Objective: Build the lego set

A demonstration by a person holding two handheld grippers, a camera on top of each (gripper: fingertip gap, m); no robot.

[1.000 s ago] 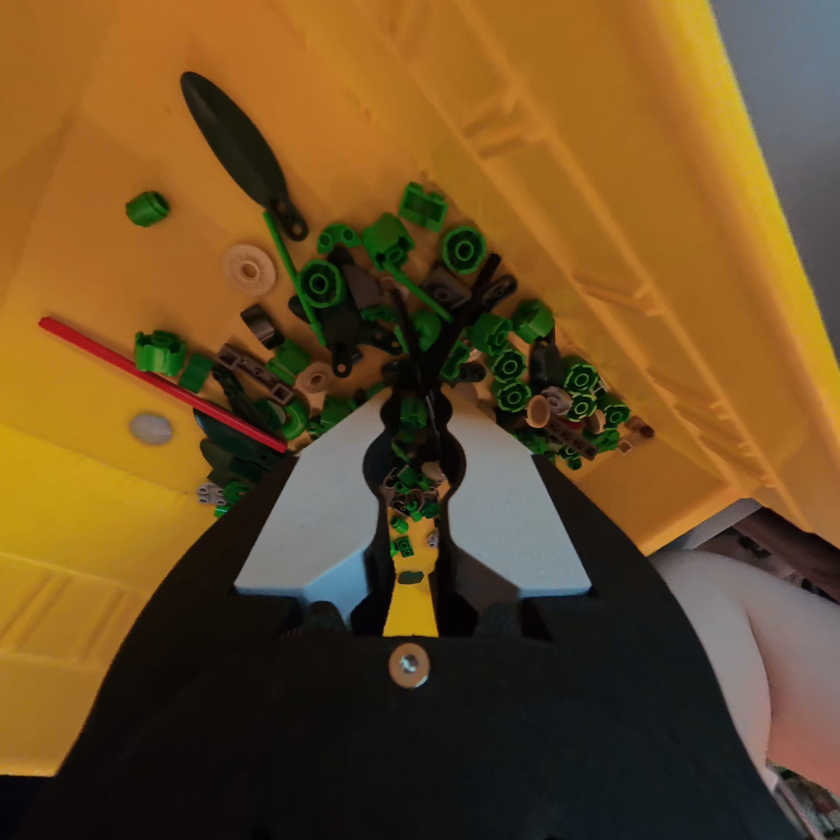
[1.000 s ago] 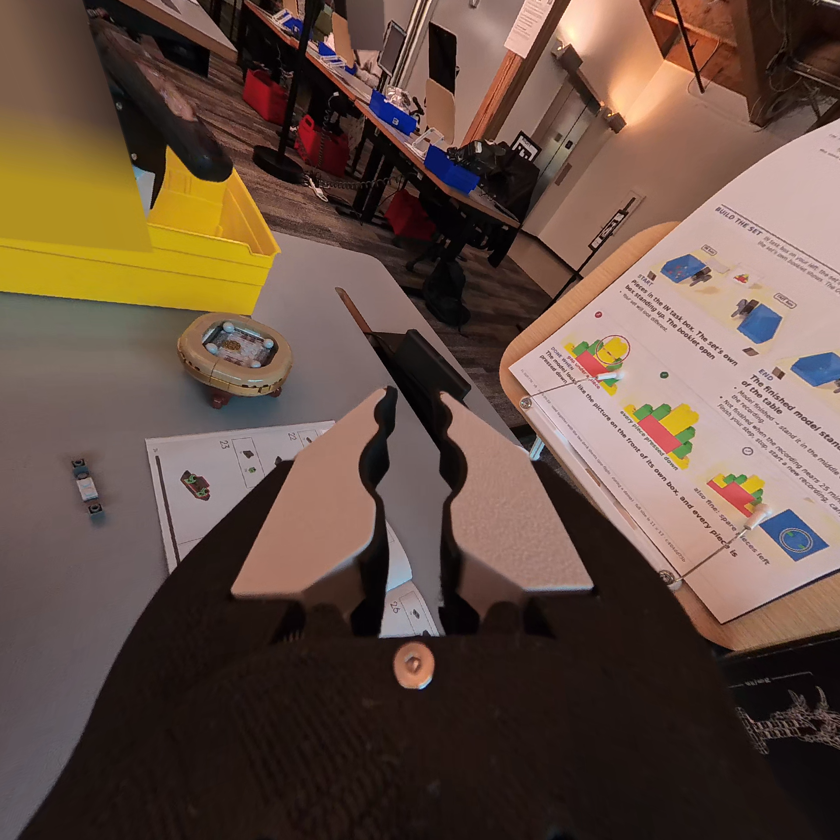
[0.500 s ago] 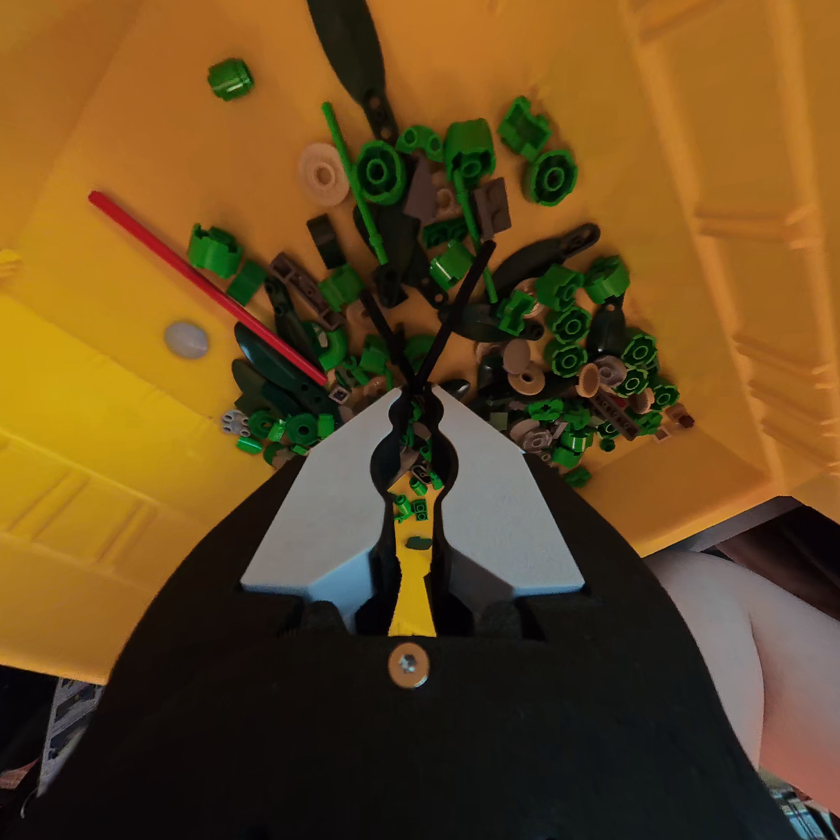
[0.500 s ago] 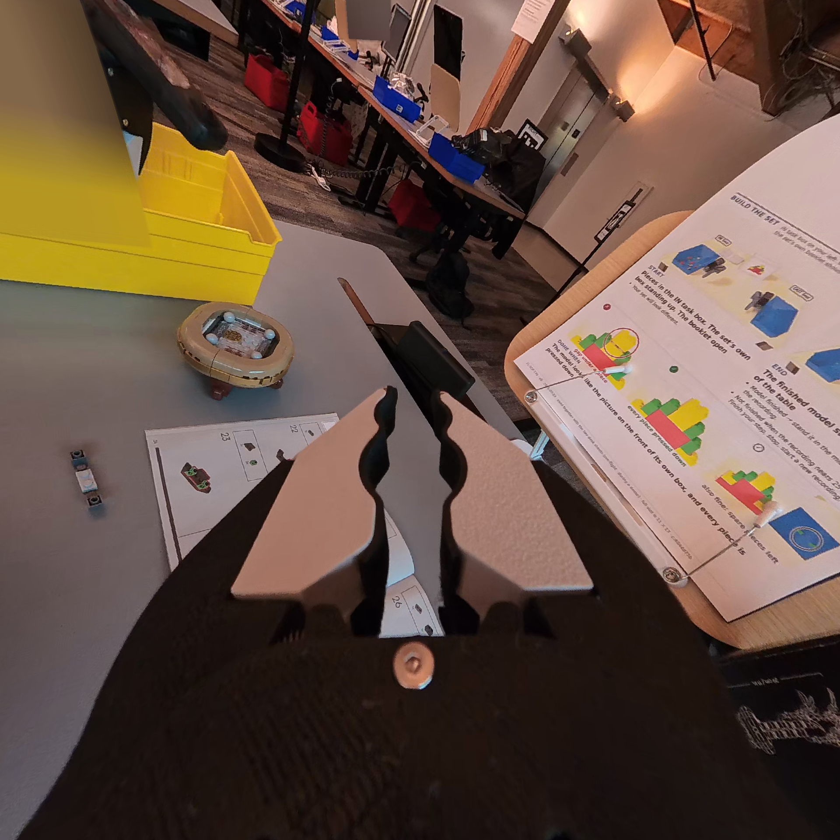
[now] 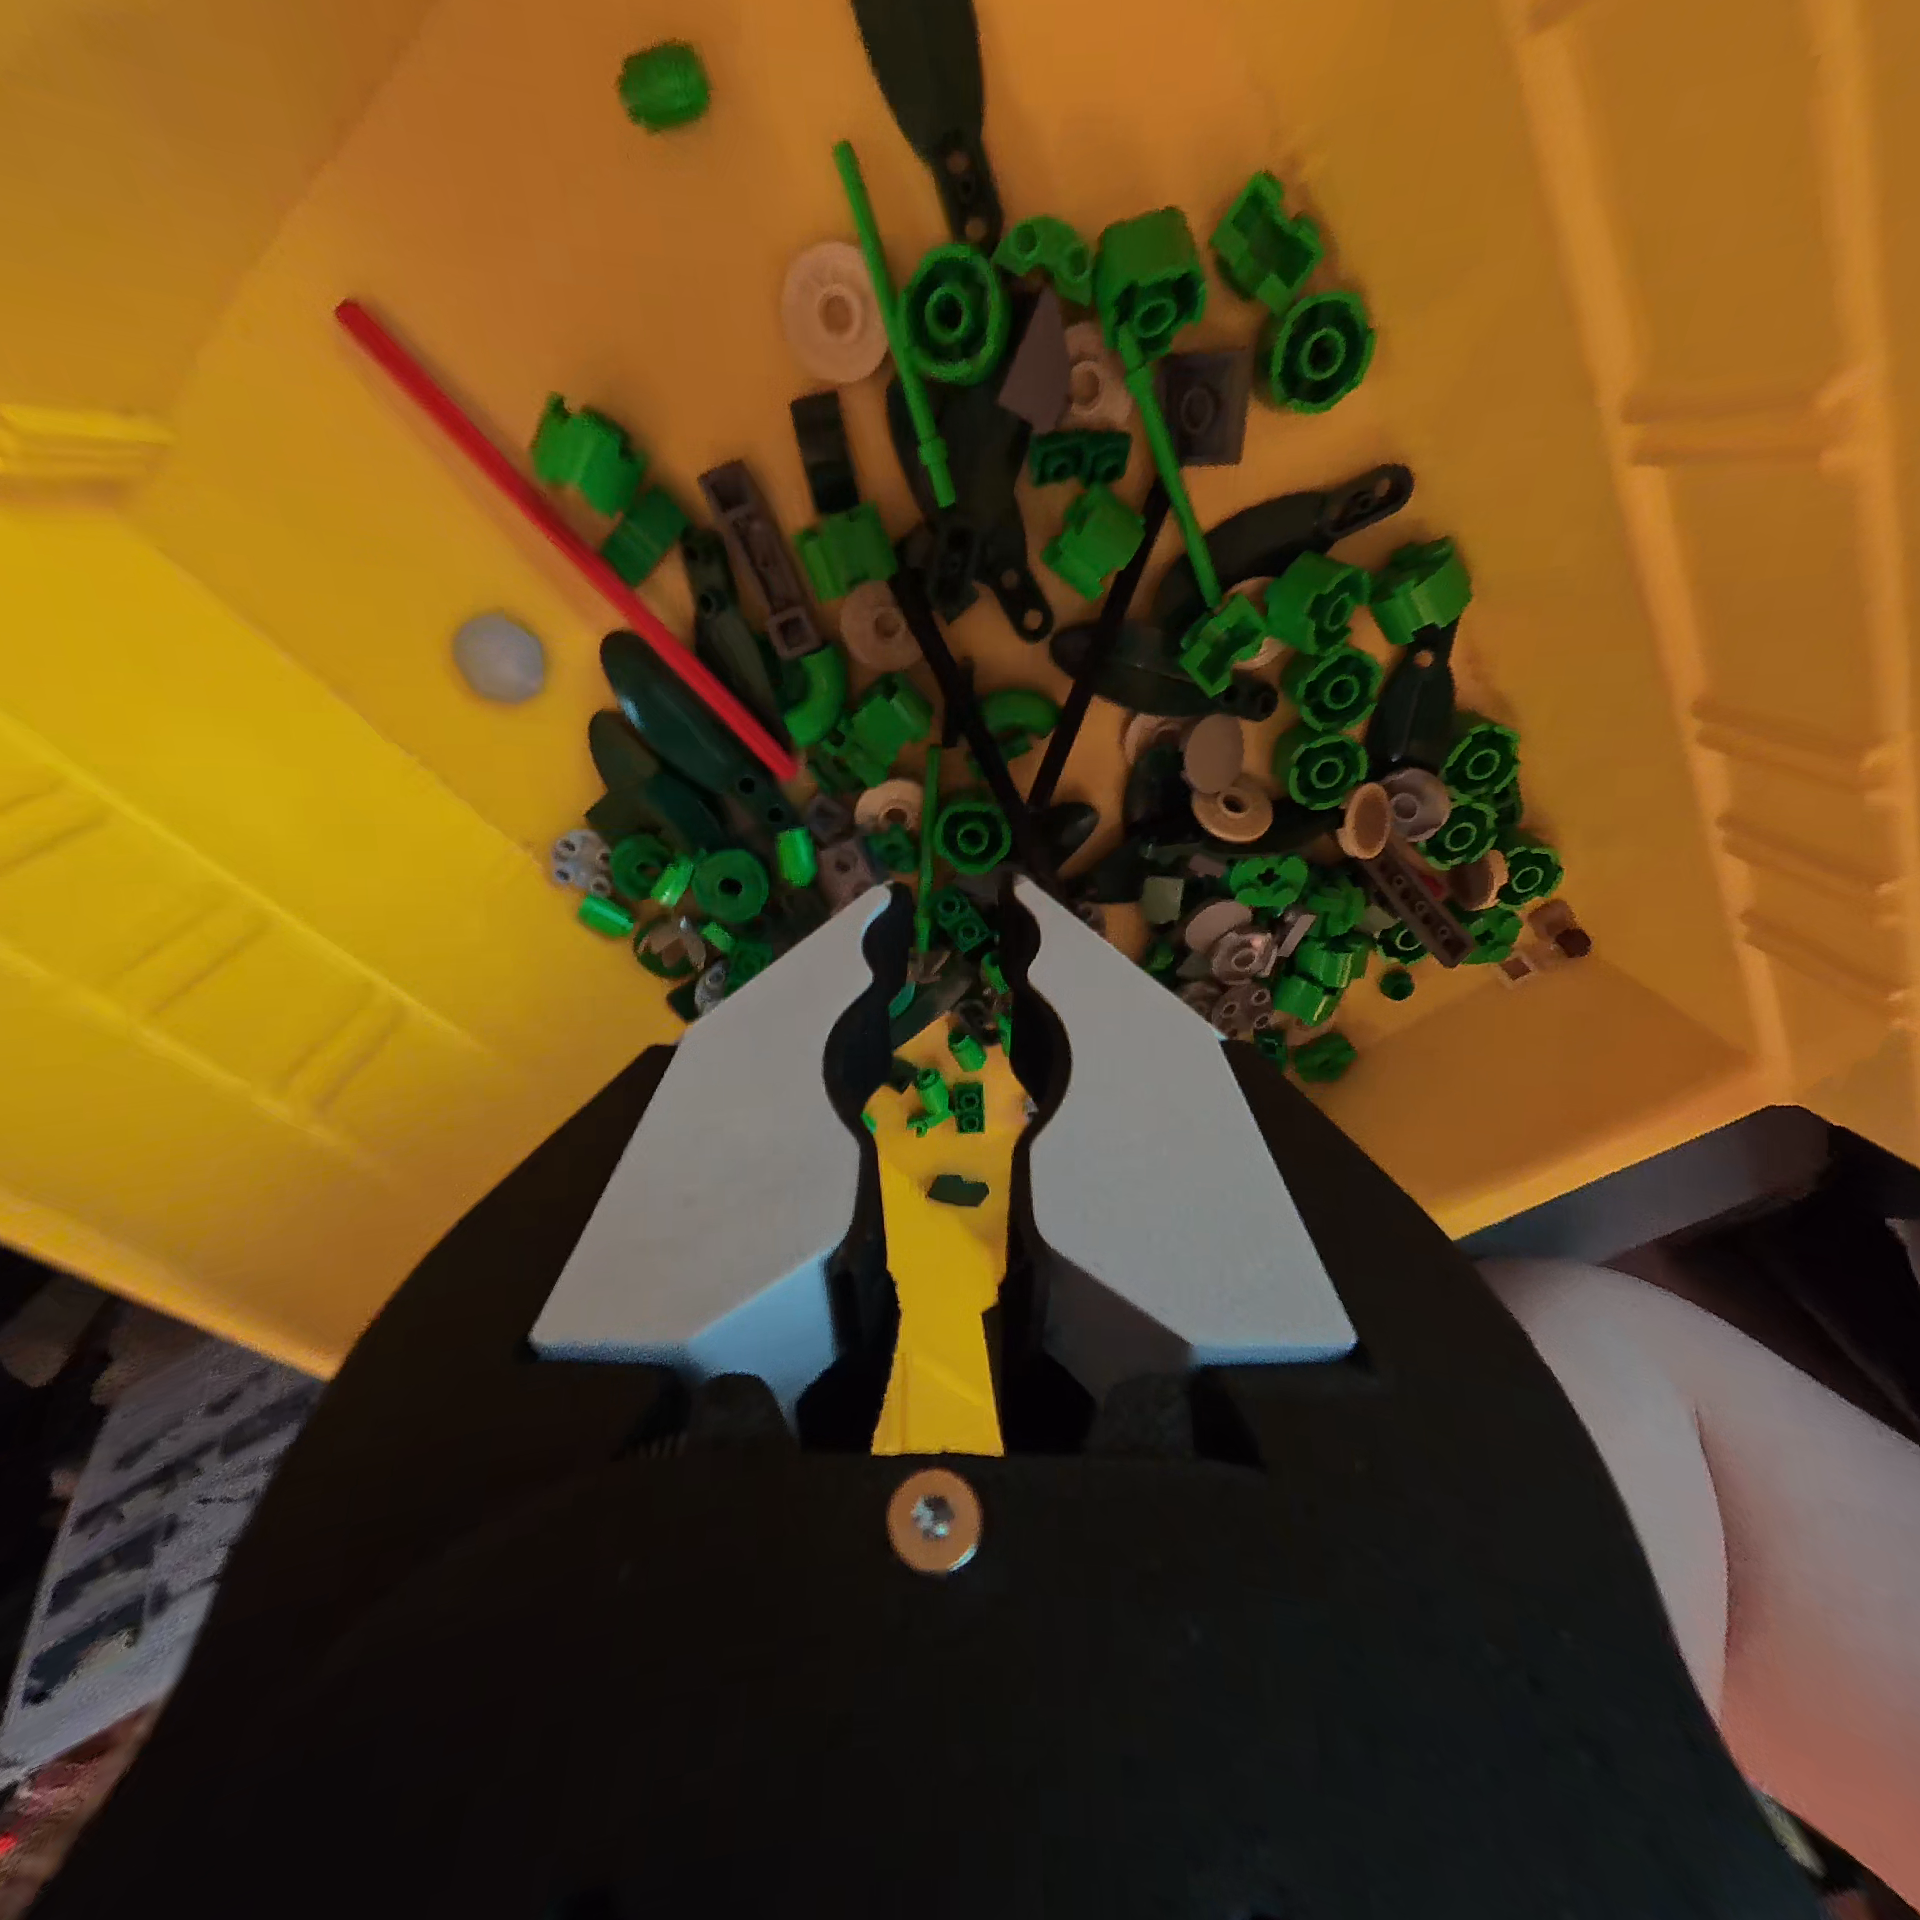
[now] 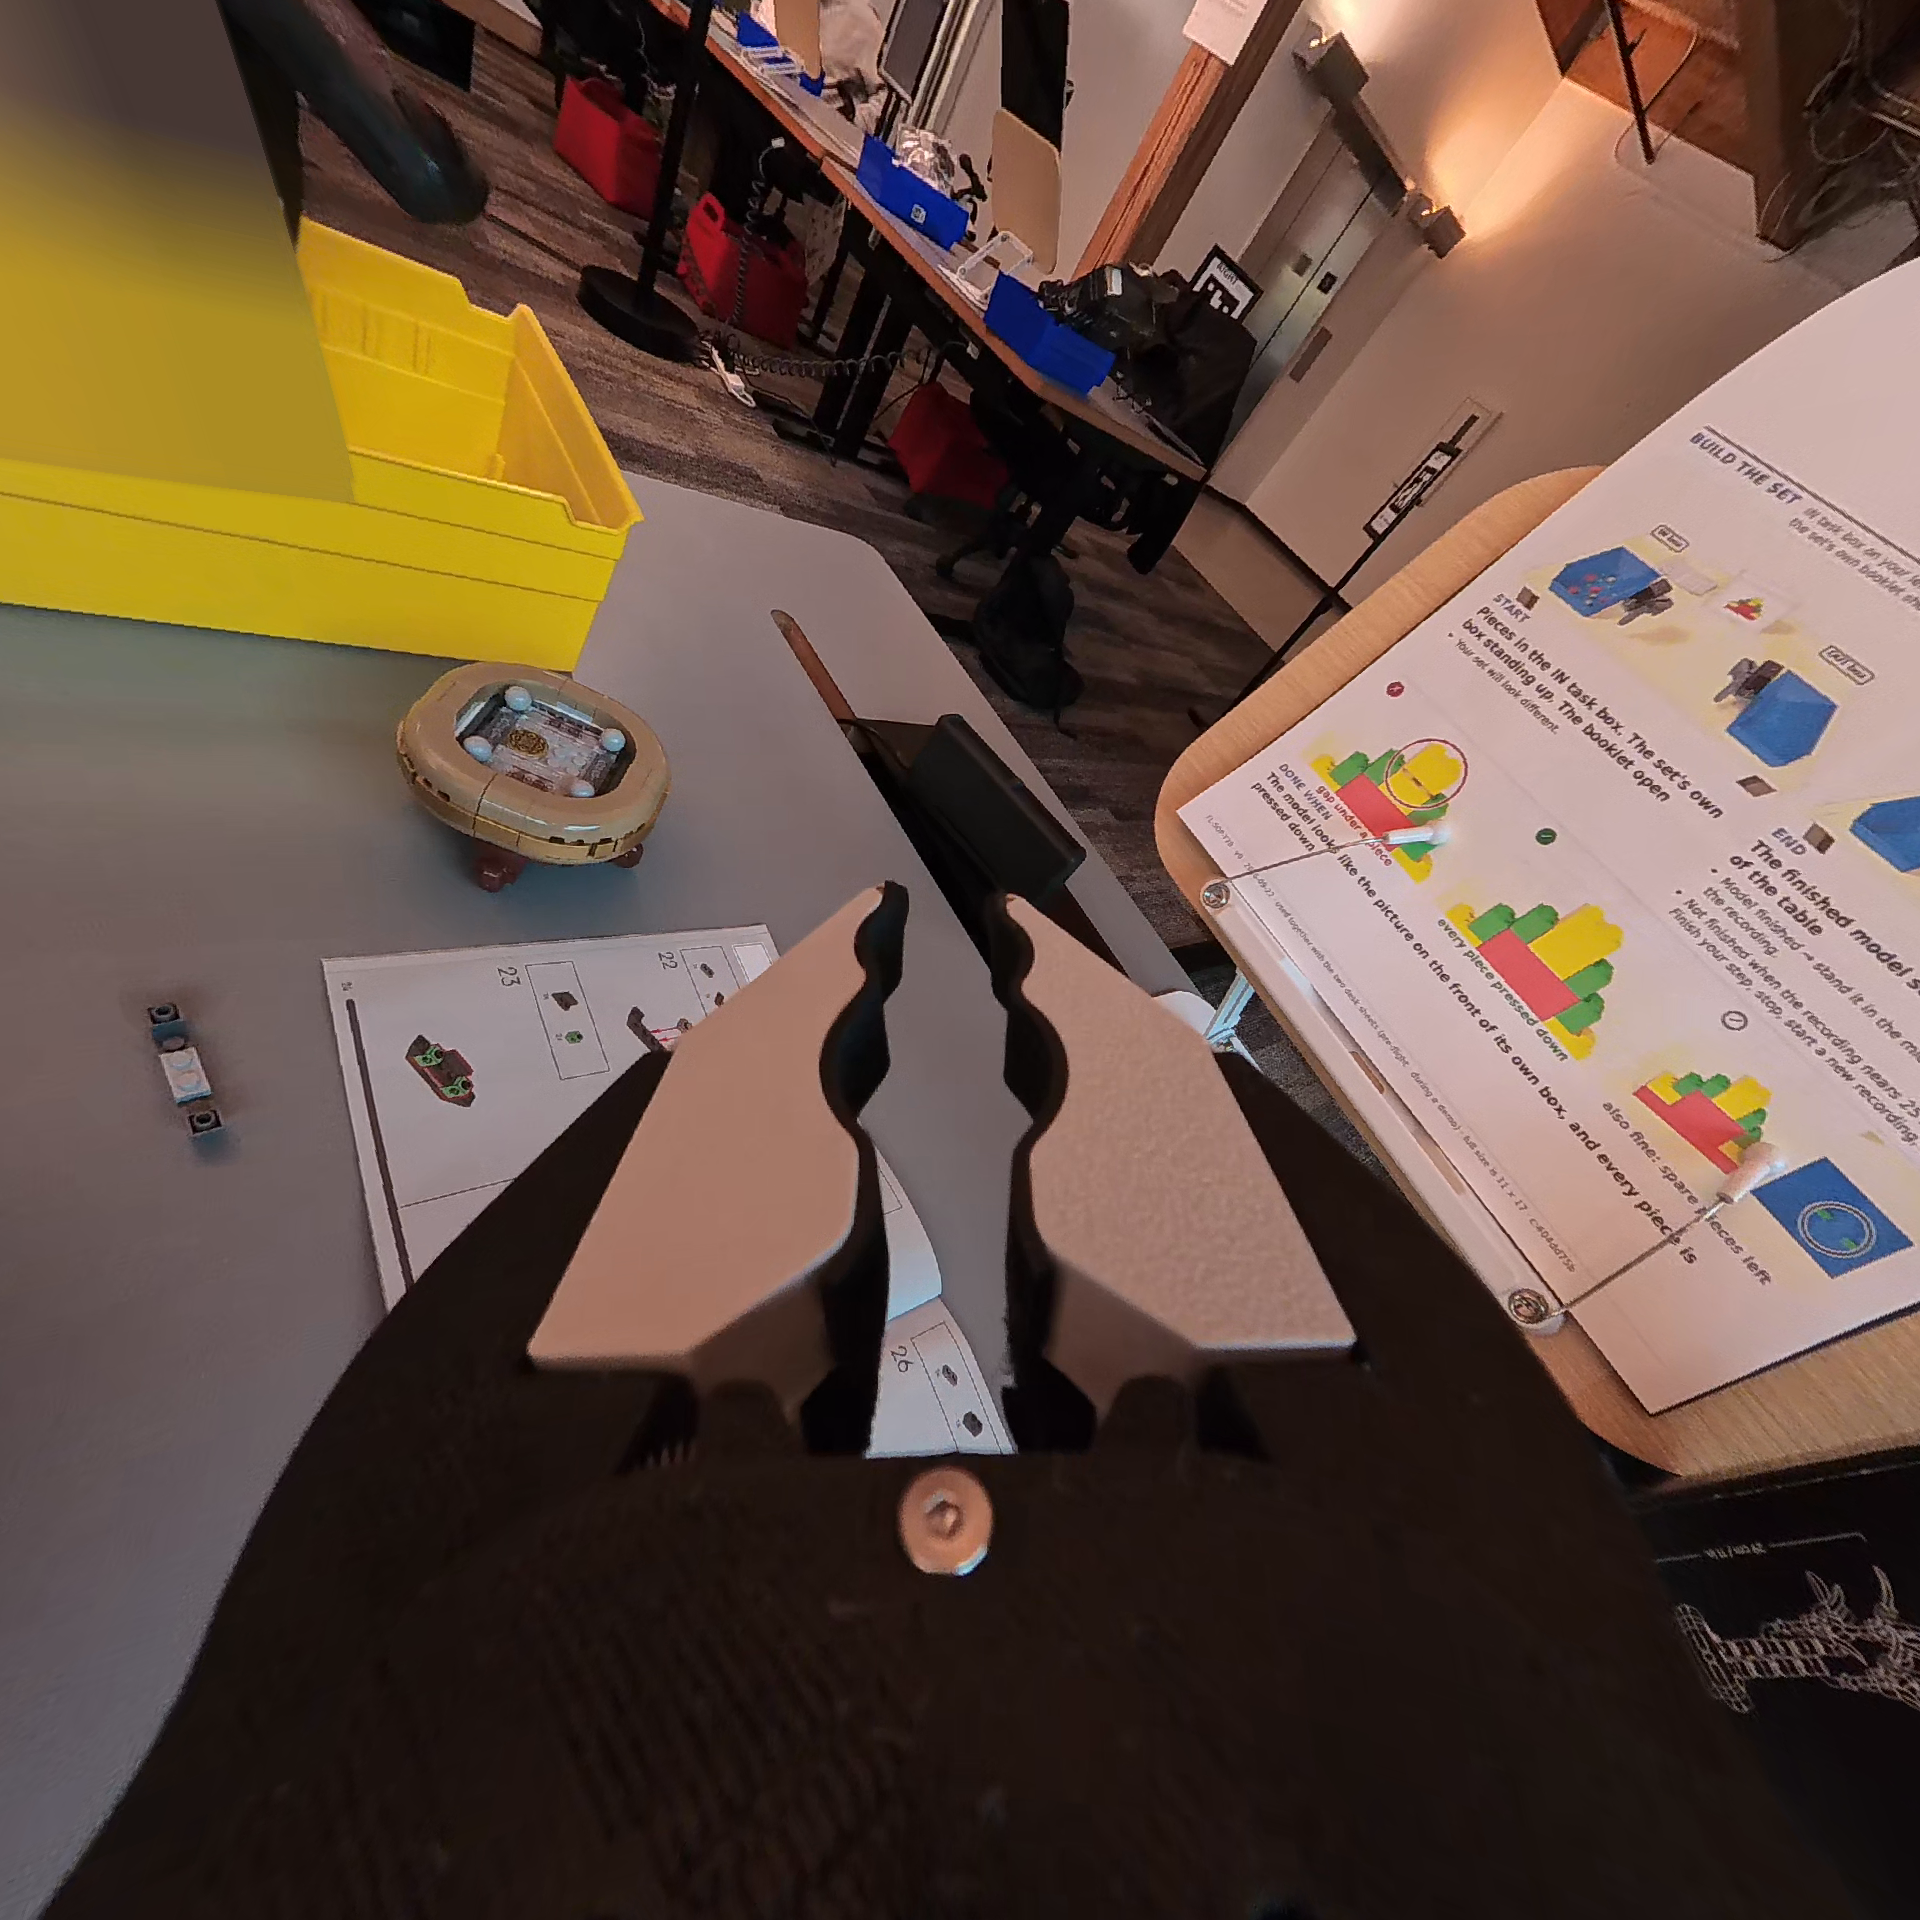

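The yellow bin [image 5: 312, 623] fills the space around and ahead of the left gripper [image 5: 954, 904], whose jaws stand slightly apart with nothing visibly clamped between them. Its tips sit at the near edge of the heap of loose lego pieces [image 5: 1091, 644], mostly green and dark, lying on the bin floor. A thin red rod [image 5: 561, 535] lies ahead and to the left of the tips.

The right gripper [image 6: 945, 899] hovers over the grey table [image 6: 156, 852], jaws parted and empty. The open instruction booklet [image 6: 520, 1039] lies under and left of it. The round tan lego model [image 6: 532, 764] stands ahead-left, beside the bin. A small grey piece [image 6: 187, 1070] rests far left.
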